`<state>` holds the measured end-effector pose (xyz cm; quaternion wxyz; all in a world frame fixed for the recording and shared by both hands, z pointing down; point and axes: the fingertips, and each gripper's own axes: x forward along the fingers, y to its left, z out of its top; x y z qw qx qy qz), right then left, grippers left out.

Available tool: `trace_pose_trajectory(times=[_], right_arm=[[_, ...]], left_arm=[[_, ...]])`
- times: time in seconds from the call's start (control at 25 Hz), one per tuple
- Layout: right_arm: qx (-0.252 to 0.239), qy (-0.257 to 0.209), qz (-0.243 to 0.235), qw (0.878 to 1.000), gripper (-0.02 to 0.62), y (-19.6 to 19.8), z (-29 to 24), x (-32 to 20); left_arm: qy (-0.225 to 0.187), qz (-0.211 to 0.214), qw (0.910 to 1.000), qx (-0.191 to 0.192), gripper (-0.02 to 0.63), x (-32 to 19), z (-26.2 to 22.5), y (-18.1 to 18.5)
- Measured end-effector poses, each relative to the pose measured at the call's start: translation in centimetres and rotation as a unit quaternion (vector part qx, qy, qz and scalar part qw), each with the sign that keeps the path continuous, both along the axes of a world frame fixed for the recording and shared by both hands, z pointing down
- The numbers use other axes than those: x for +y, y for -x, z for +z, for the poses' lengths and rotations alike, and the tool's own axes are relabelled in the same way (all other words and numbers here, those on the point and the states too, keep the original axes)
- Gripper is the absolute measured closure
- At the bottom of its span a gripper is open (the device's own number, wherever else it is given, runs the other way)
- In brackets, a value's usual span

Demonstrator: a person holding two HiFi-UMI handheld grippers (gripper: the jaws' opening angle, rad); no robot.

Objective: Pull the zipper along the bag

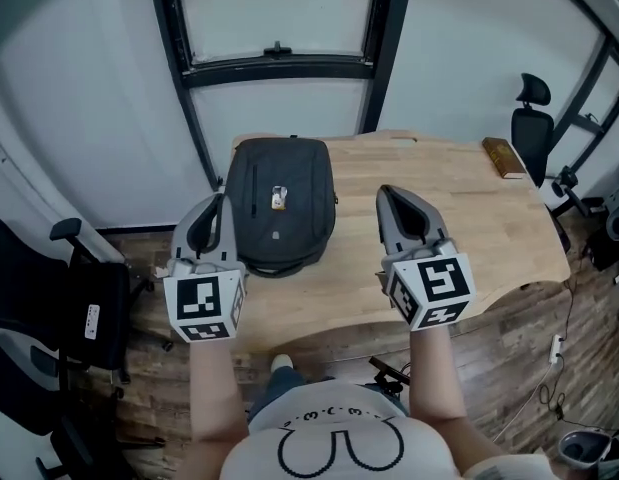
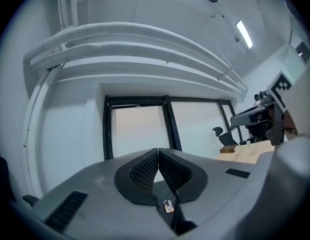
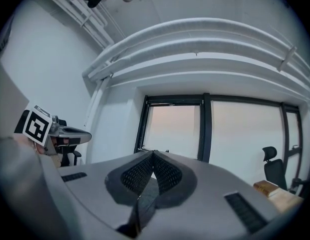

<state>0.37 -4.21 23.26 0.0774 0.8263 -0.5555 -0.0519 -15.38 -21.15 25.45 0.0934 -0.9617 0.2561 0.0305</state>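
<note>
A black backpack [image 1: 280,203] lies flat at the left end of the wooden table [image 1: 489,228], with a small light tag [image 1: 279,198] on its top. My left gripper [image 1: 223,200] hovers at the bag's left edge, jaws shut and empty. In the left gripper view the left gripper [image 2: 158,152] points roughly level at the windows, pads pressed together. My right gripper [image 1: 383,193] is held above bare table to the right of the bag, also shut on nothing. The right gripper view shows the right gripper [image 3: 152,154] with closed pads, facing the window. The zipper pull cannot be made out.
A brown book [image 1: 503,157] lies at the table's far right corner. Black office chairs stand at the left [image 1: 59,288] and far right [image 1: 532,123]. Dark window frames [image 1: 279,68] rise behind the table. Cables lie on the wooden floor [image 1: 559,348] at the right.
</note>
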Motion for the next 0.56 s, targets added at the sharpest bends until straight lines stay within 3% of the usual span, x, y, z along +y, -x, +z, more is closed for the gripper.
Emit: trace_pose_trajectory(times=[0.56], right_arm=[[0.010, -0.018, 0.018, 1.000, 0.543, -0.7, -0.7, 5.6]], left_arm=[[-0.021, -0.012, 0.9997, -0.002, 0.589, 4.1, -1.7, 1.2]])
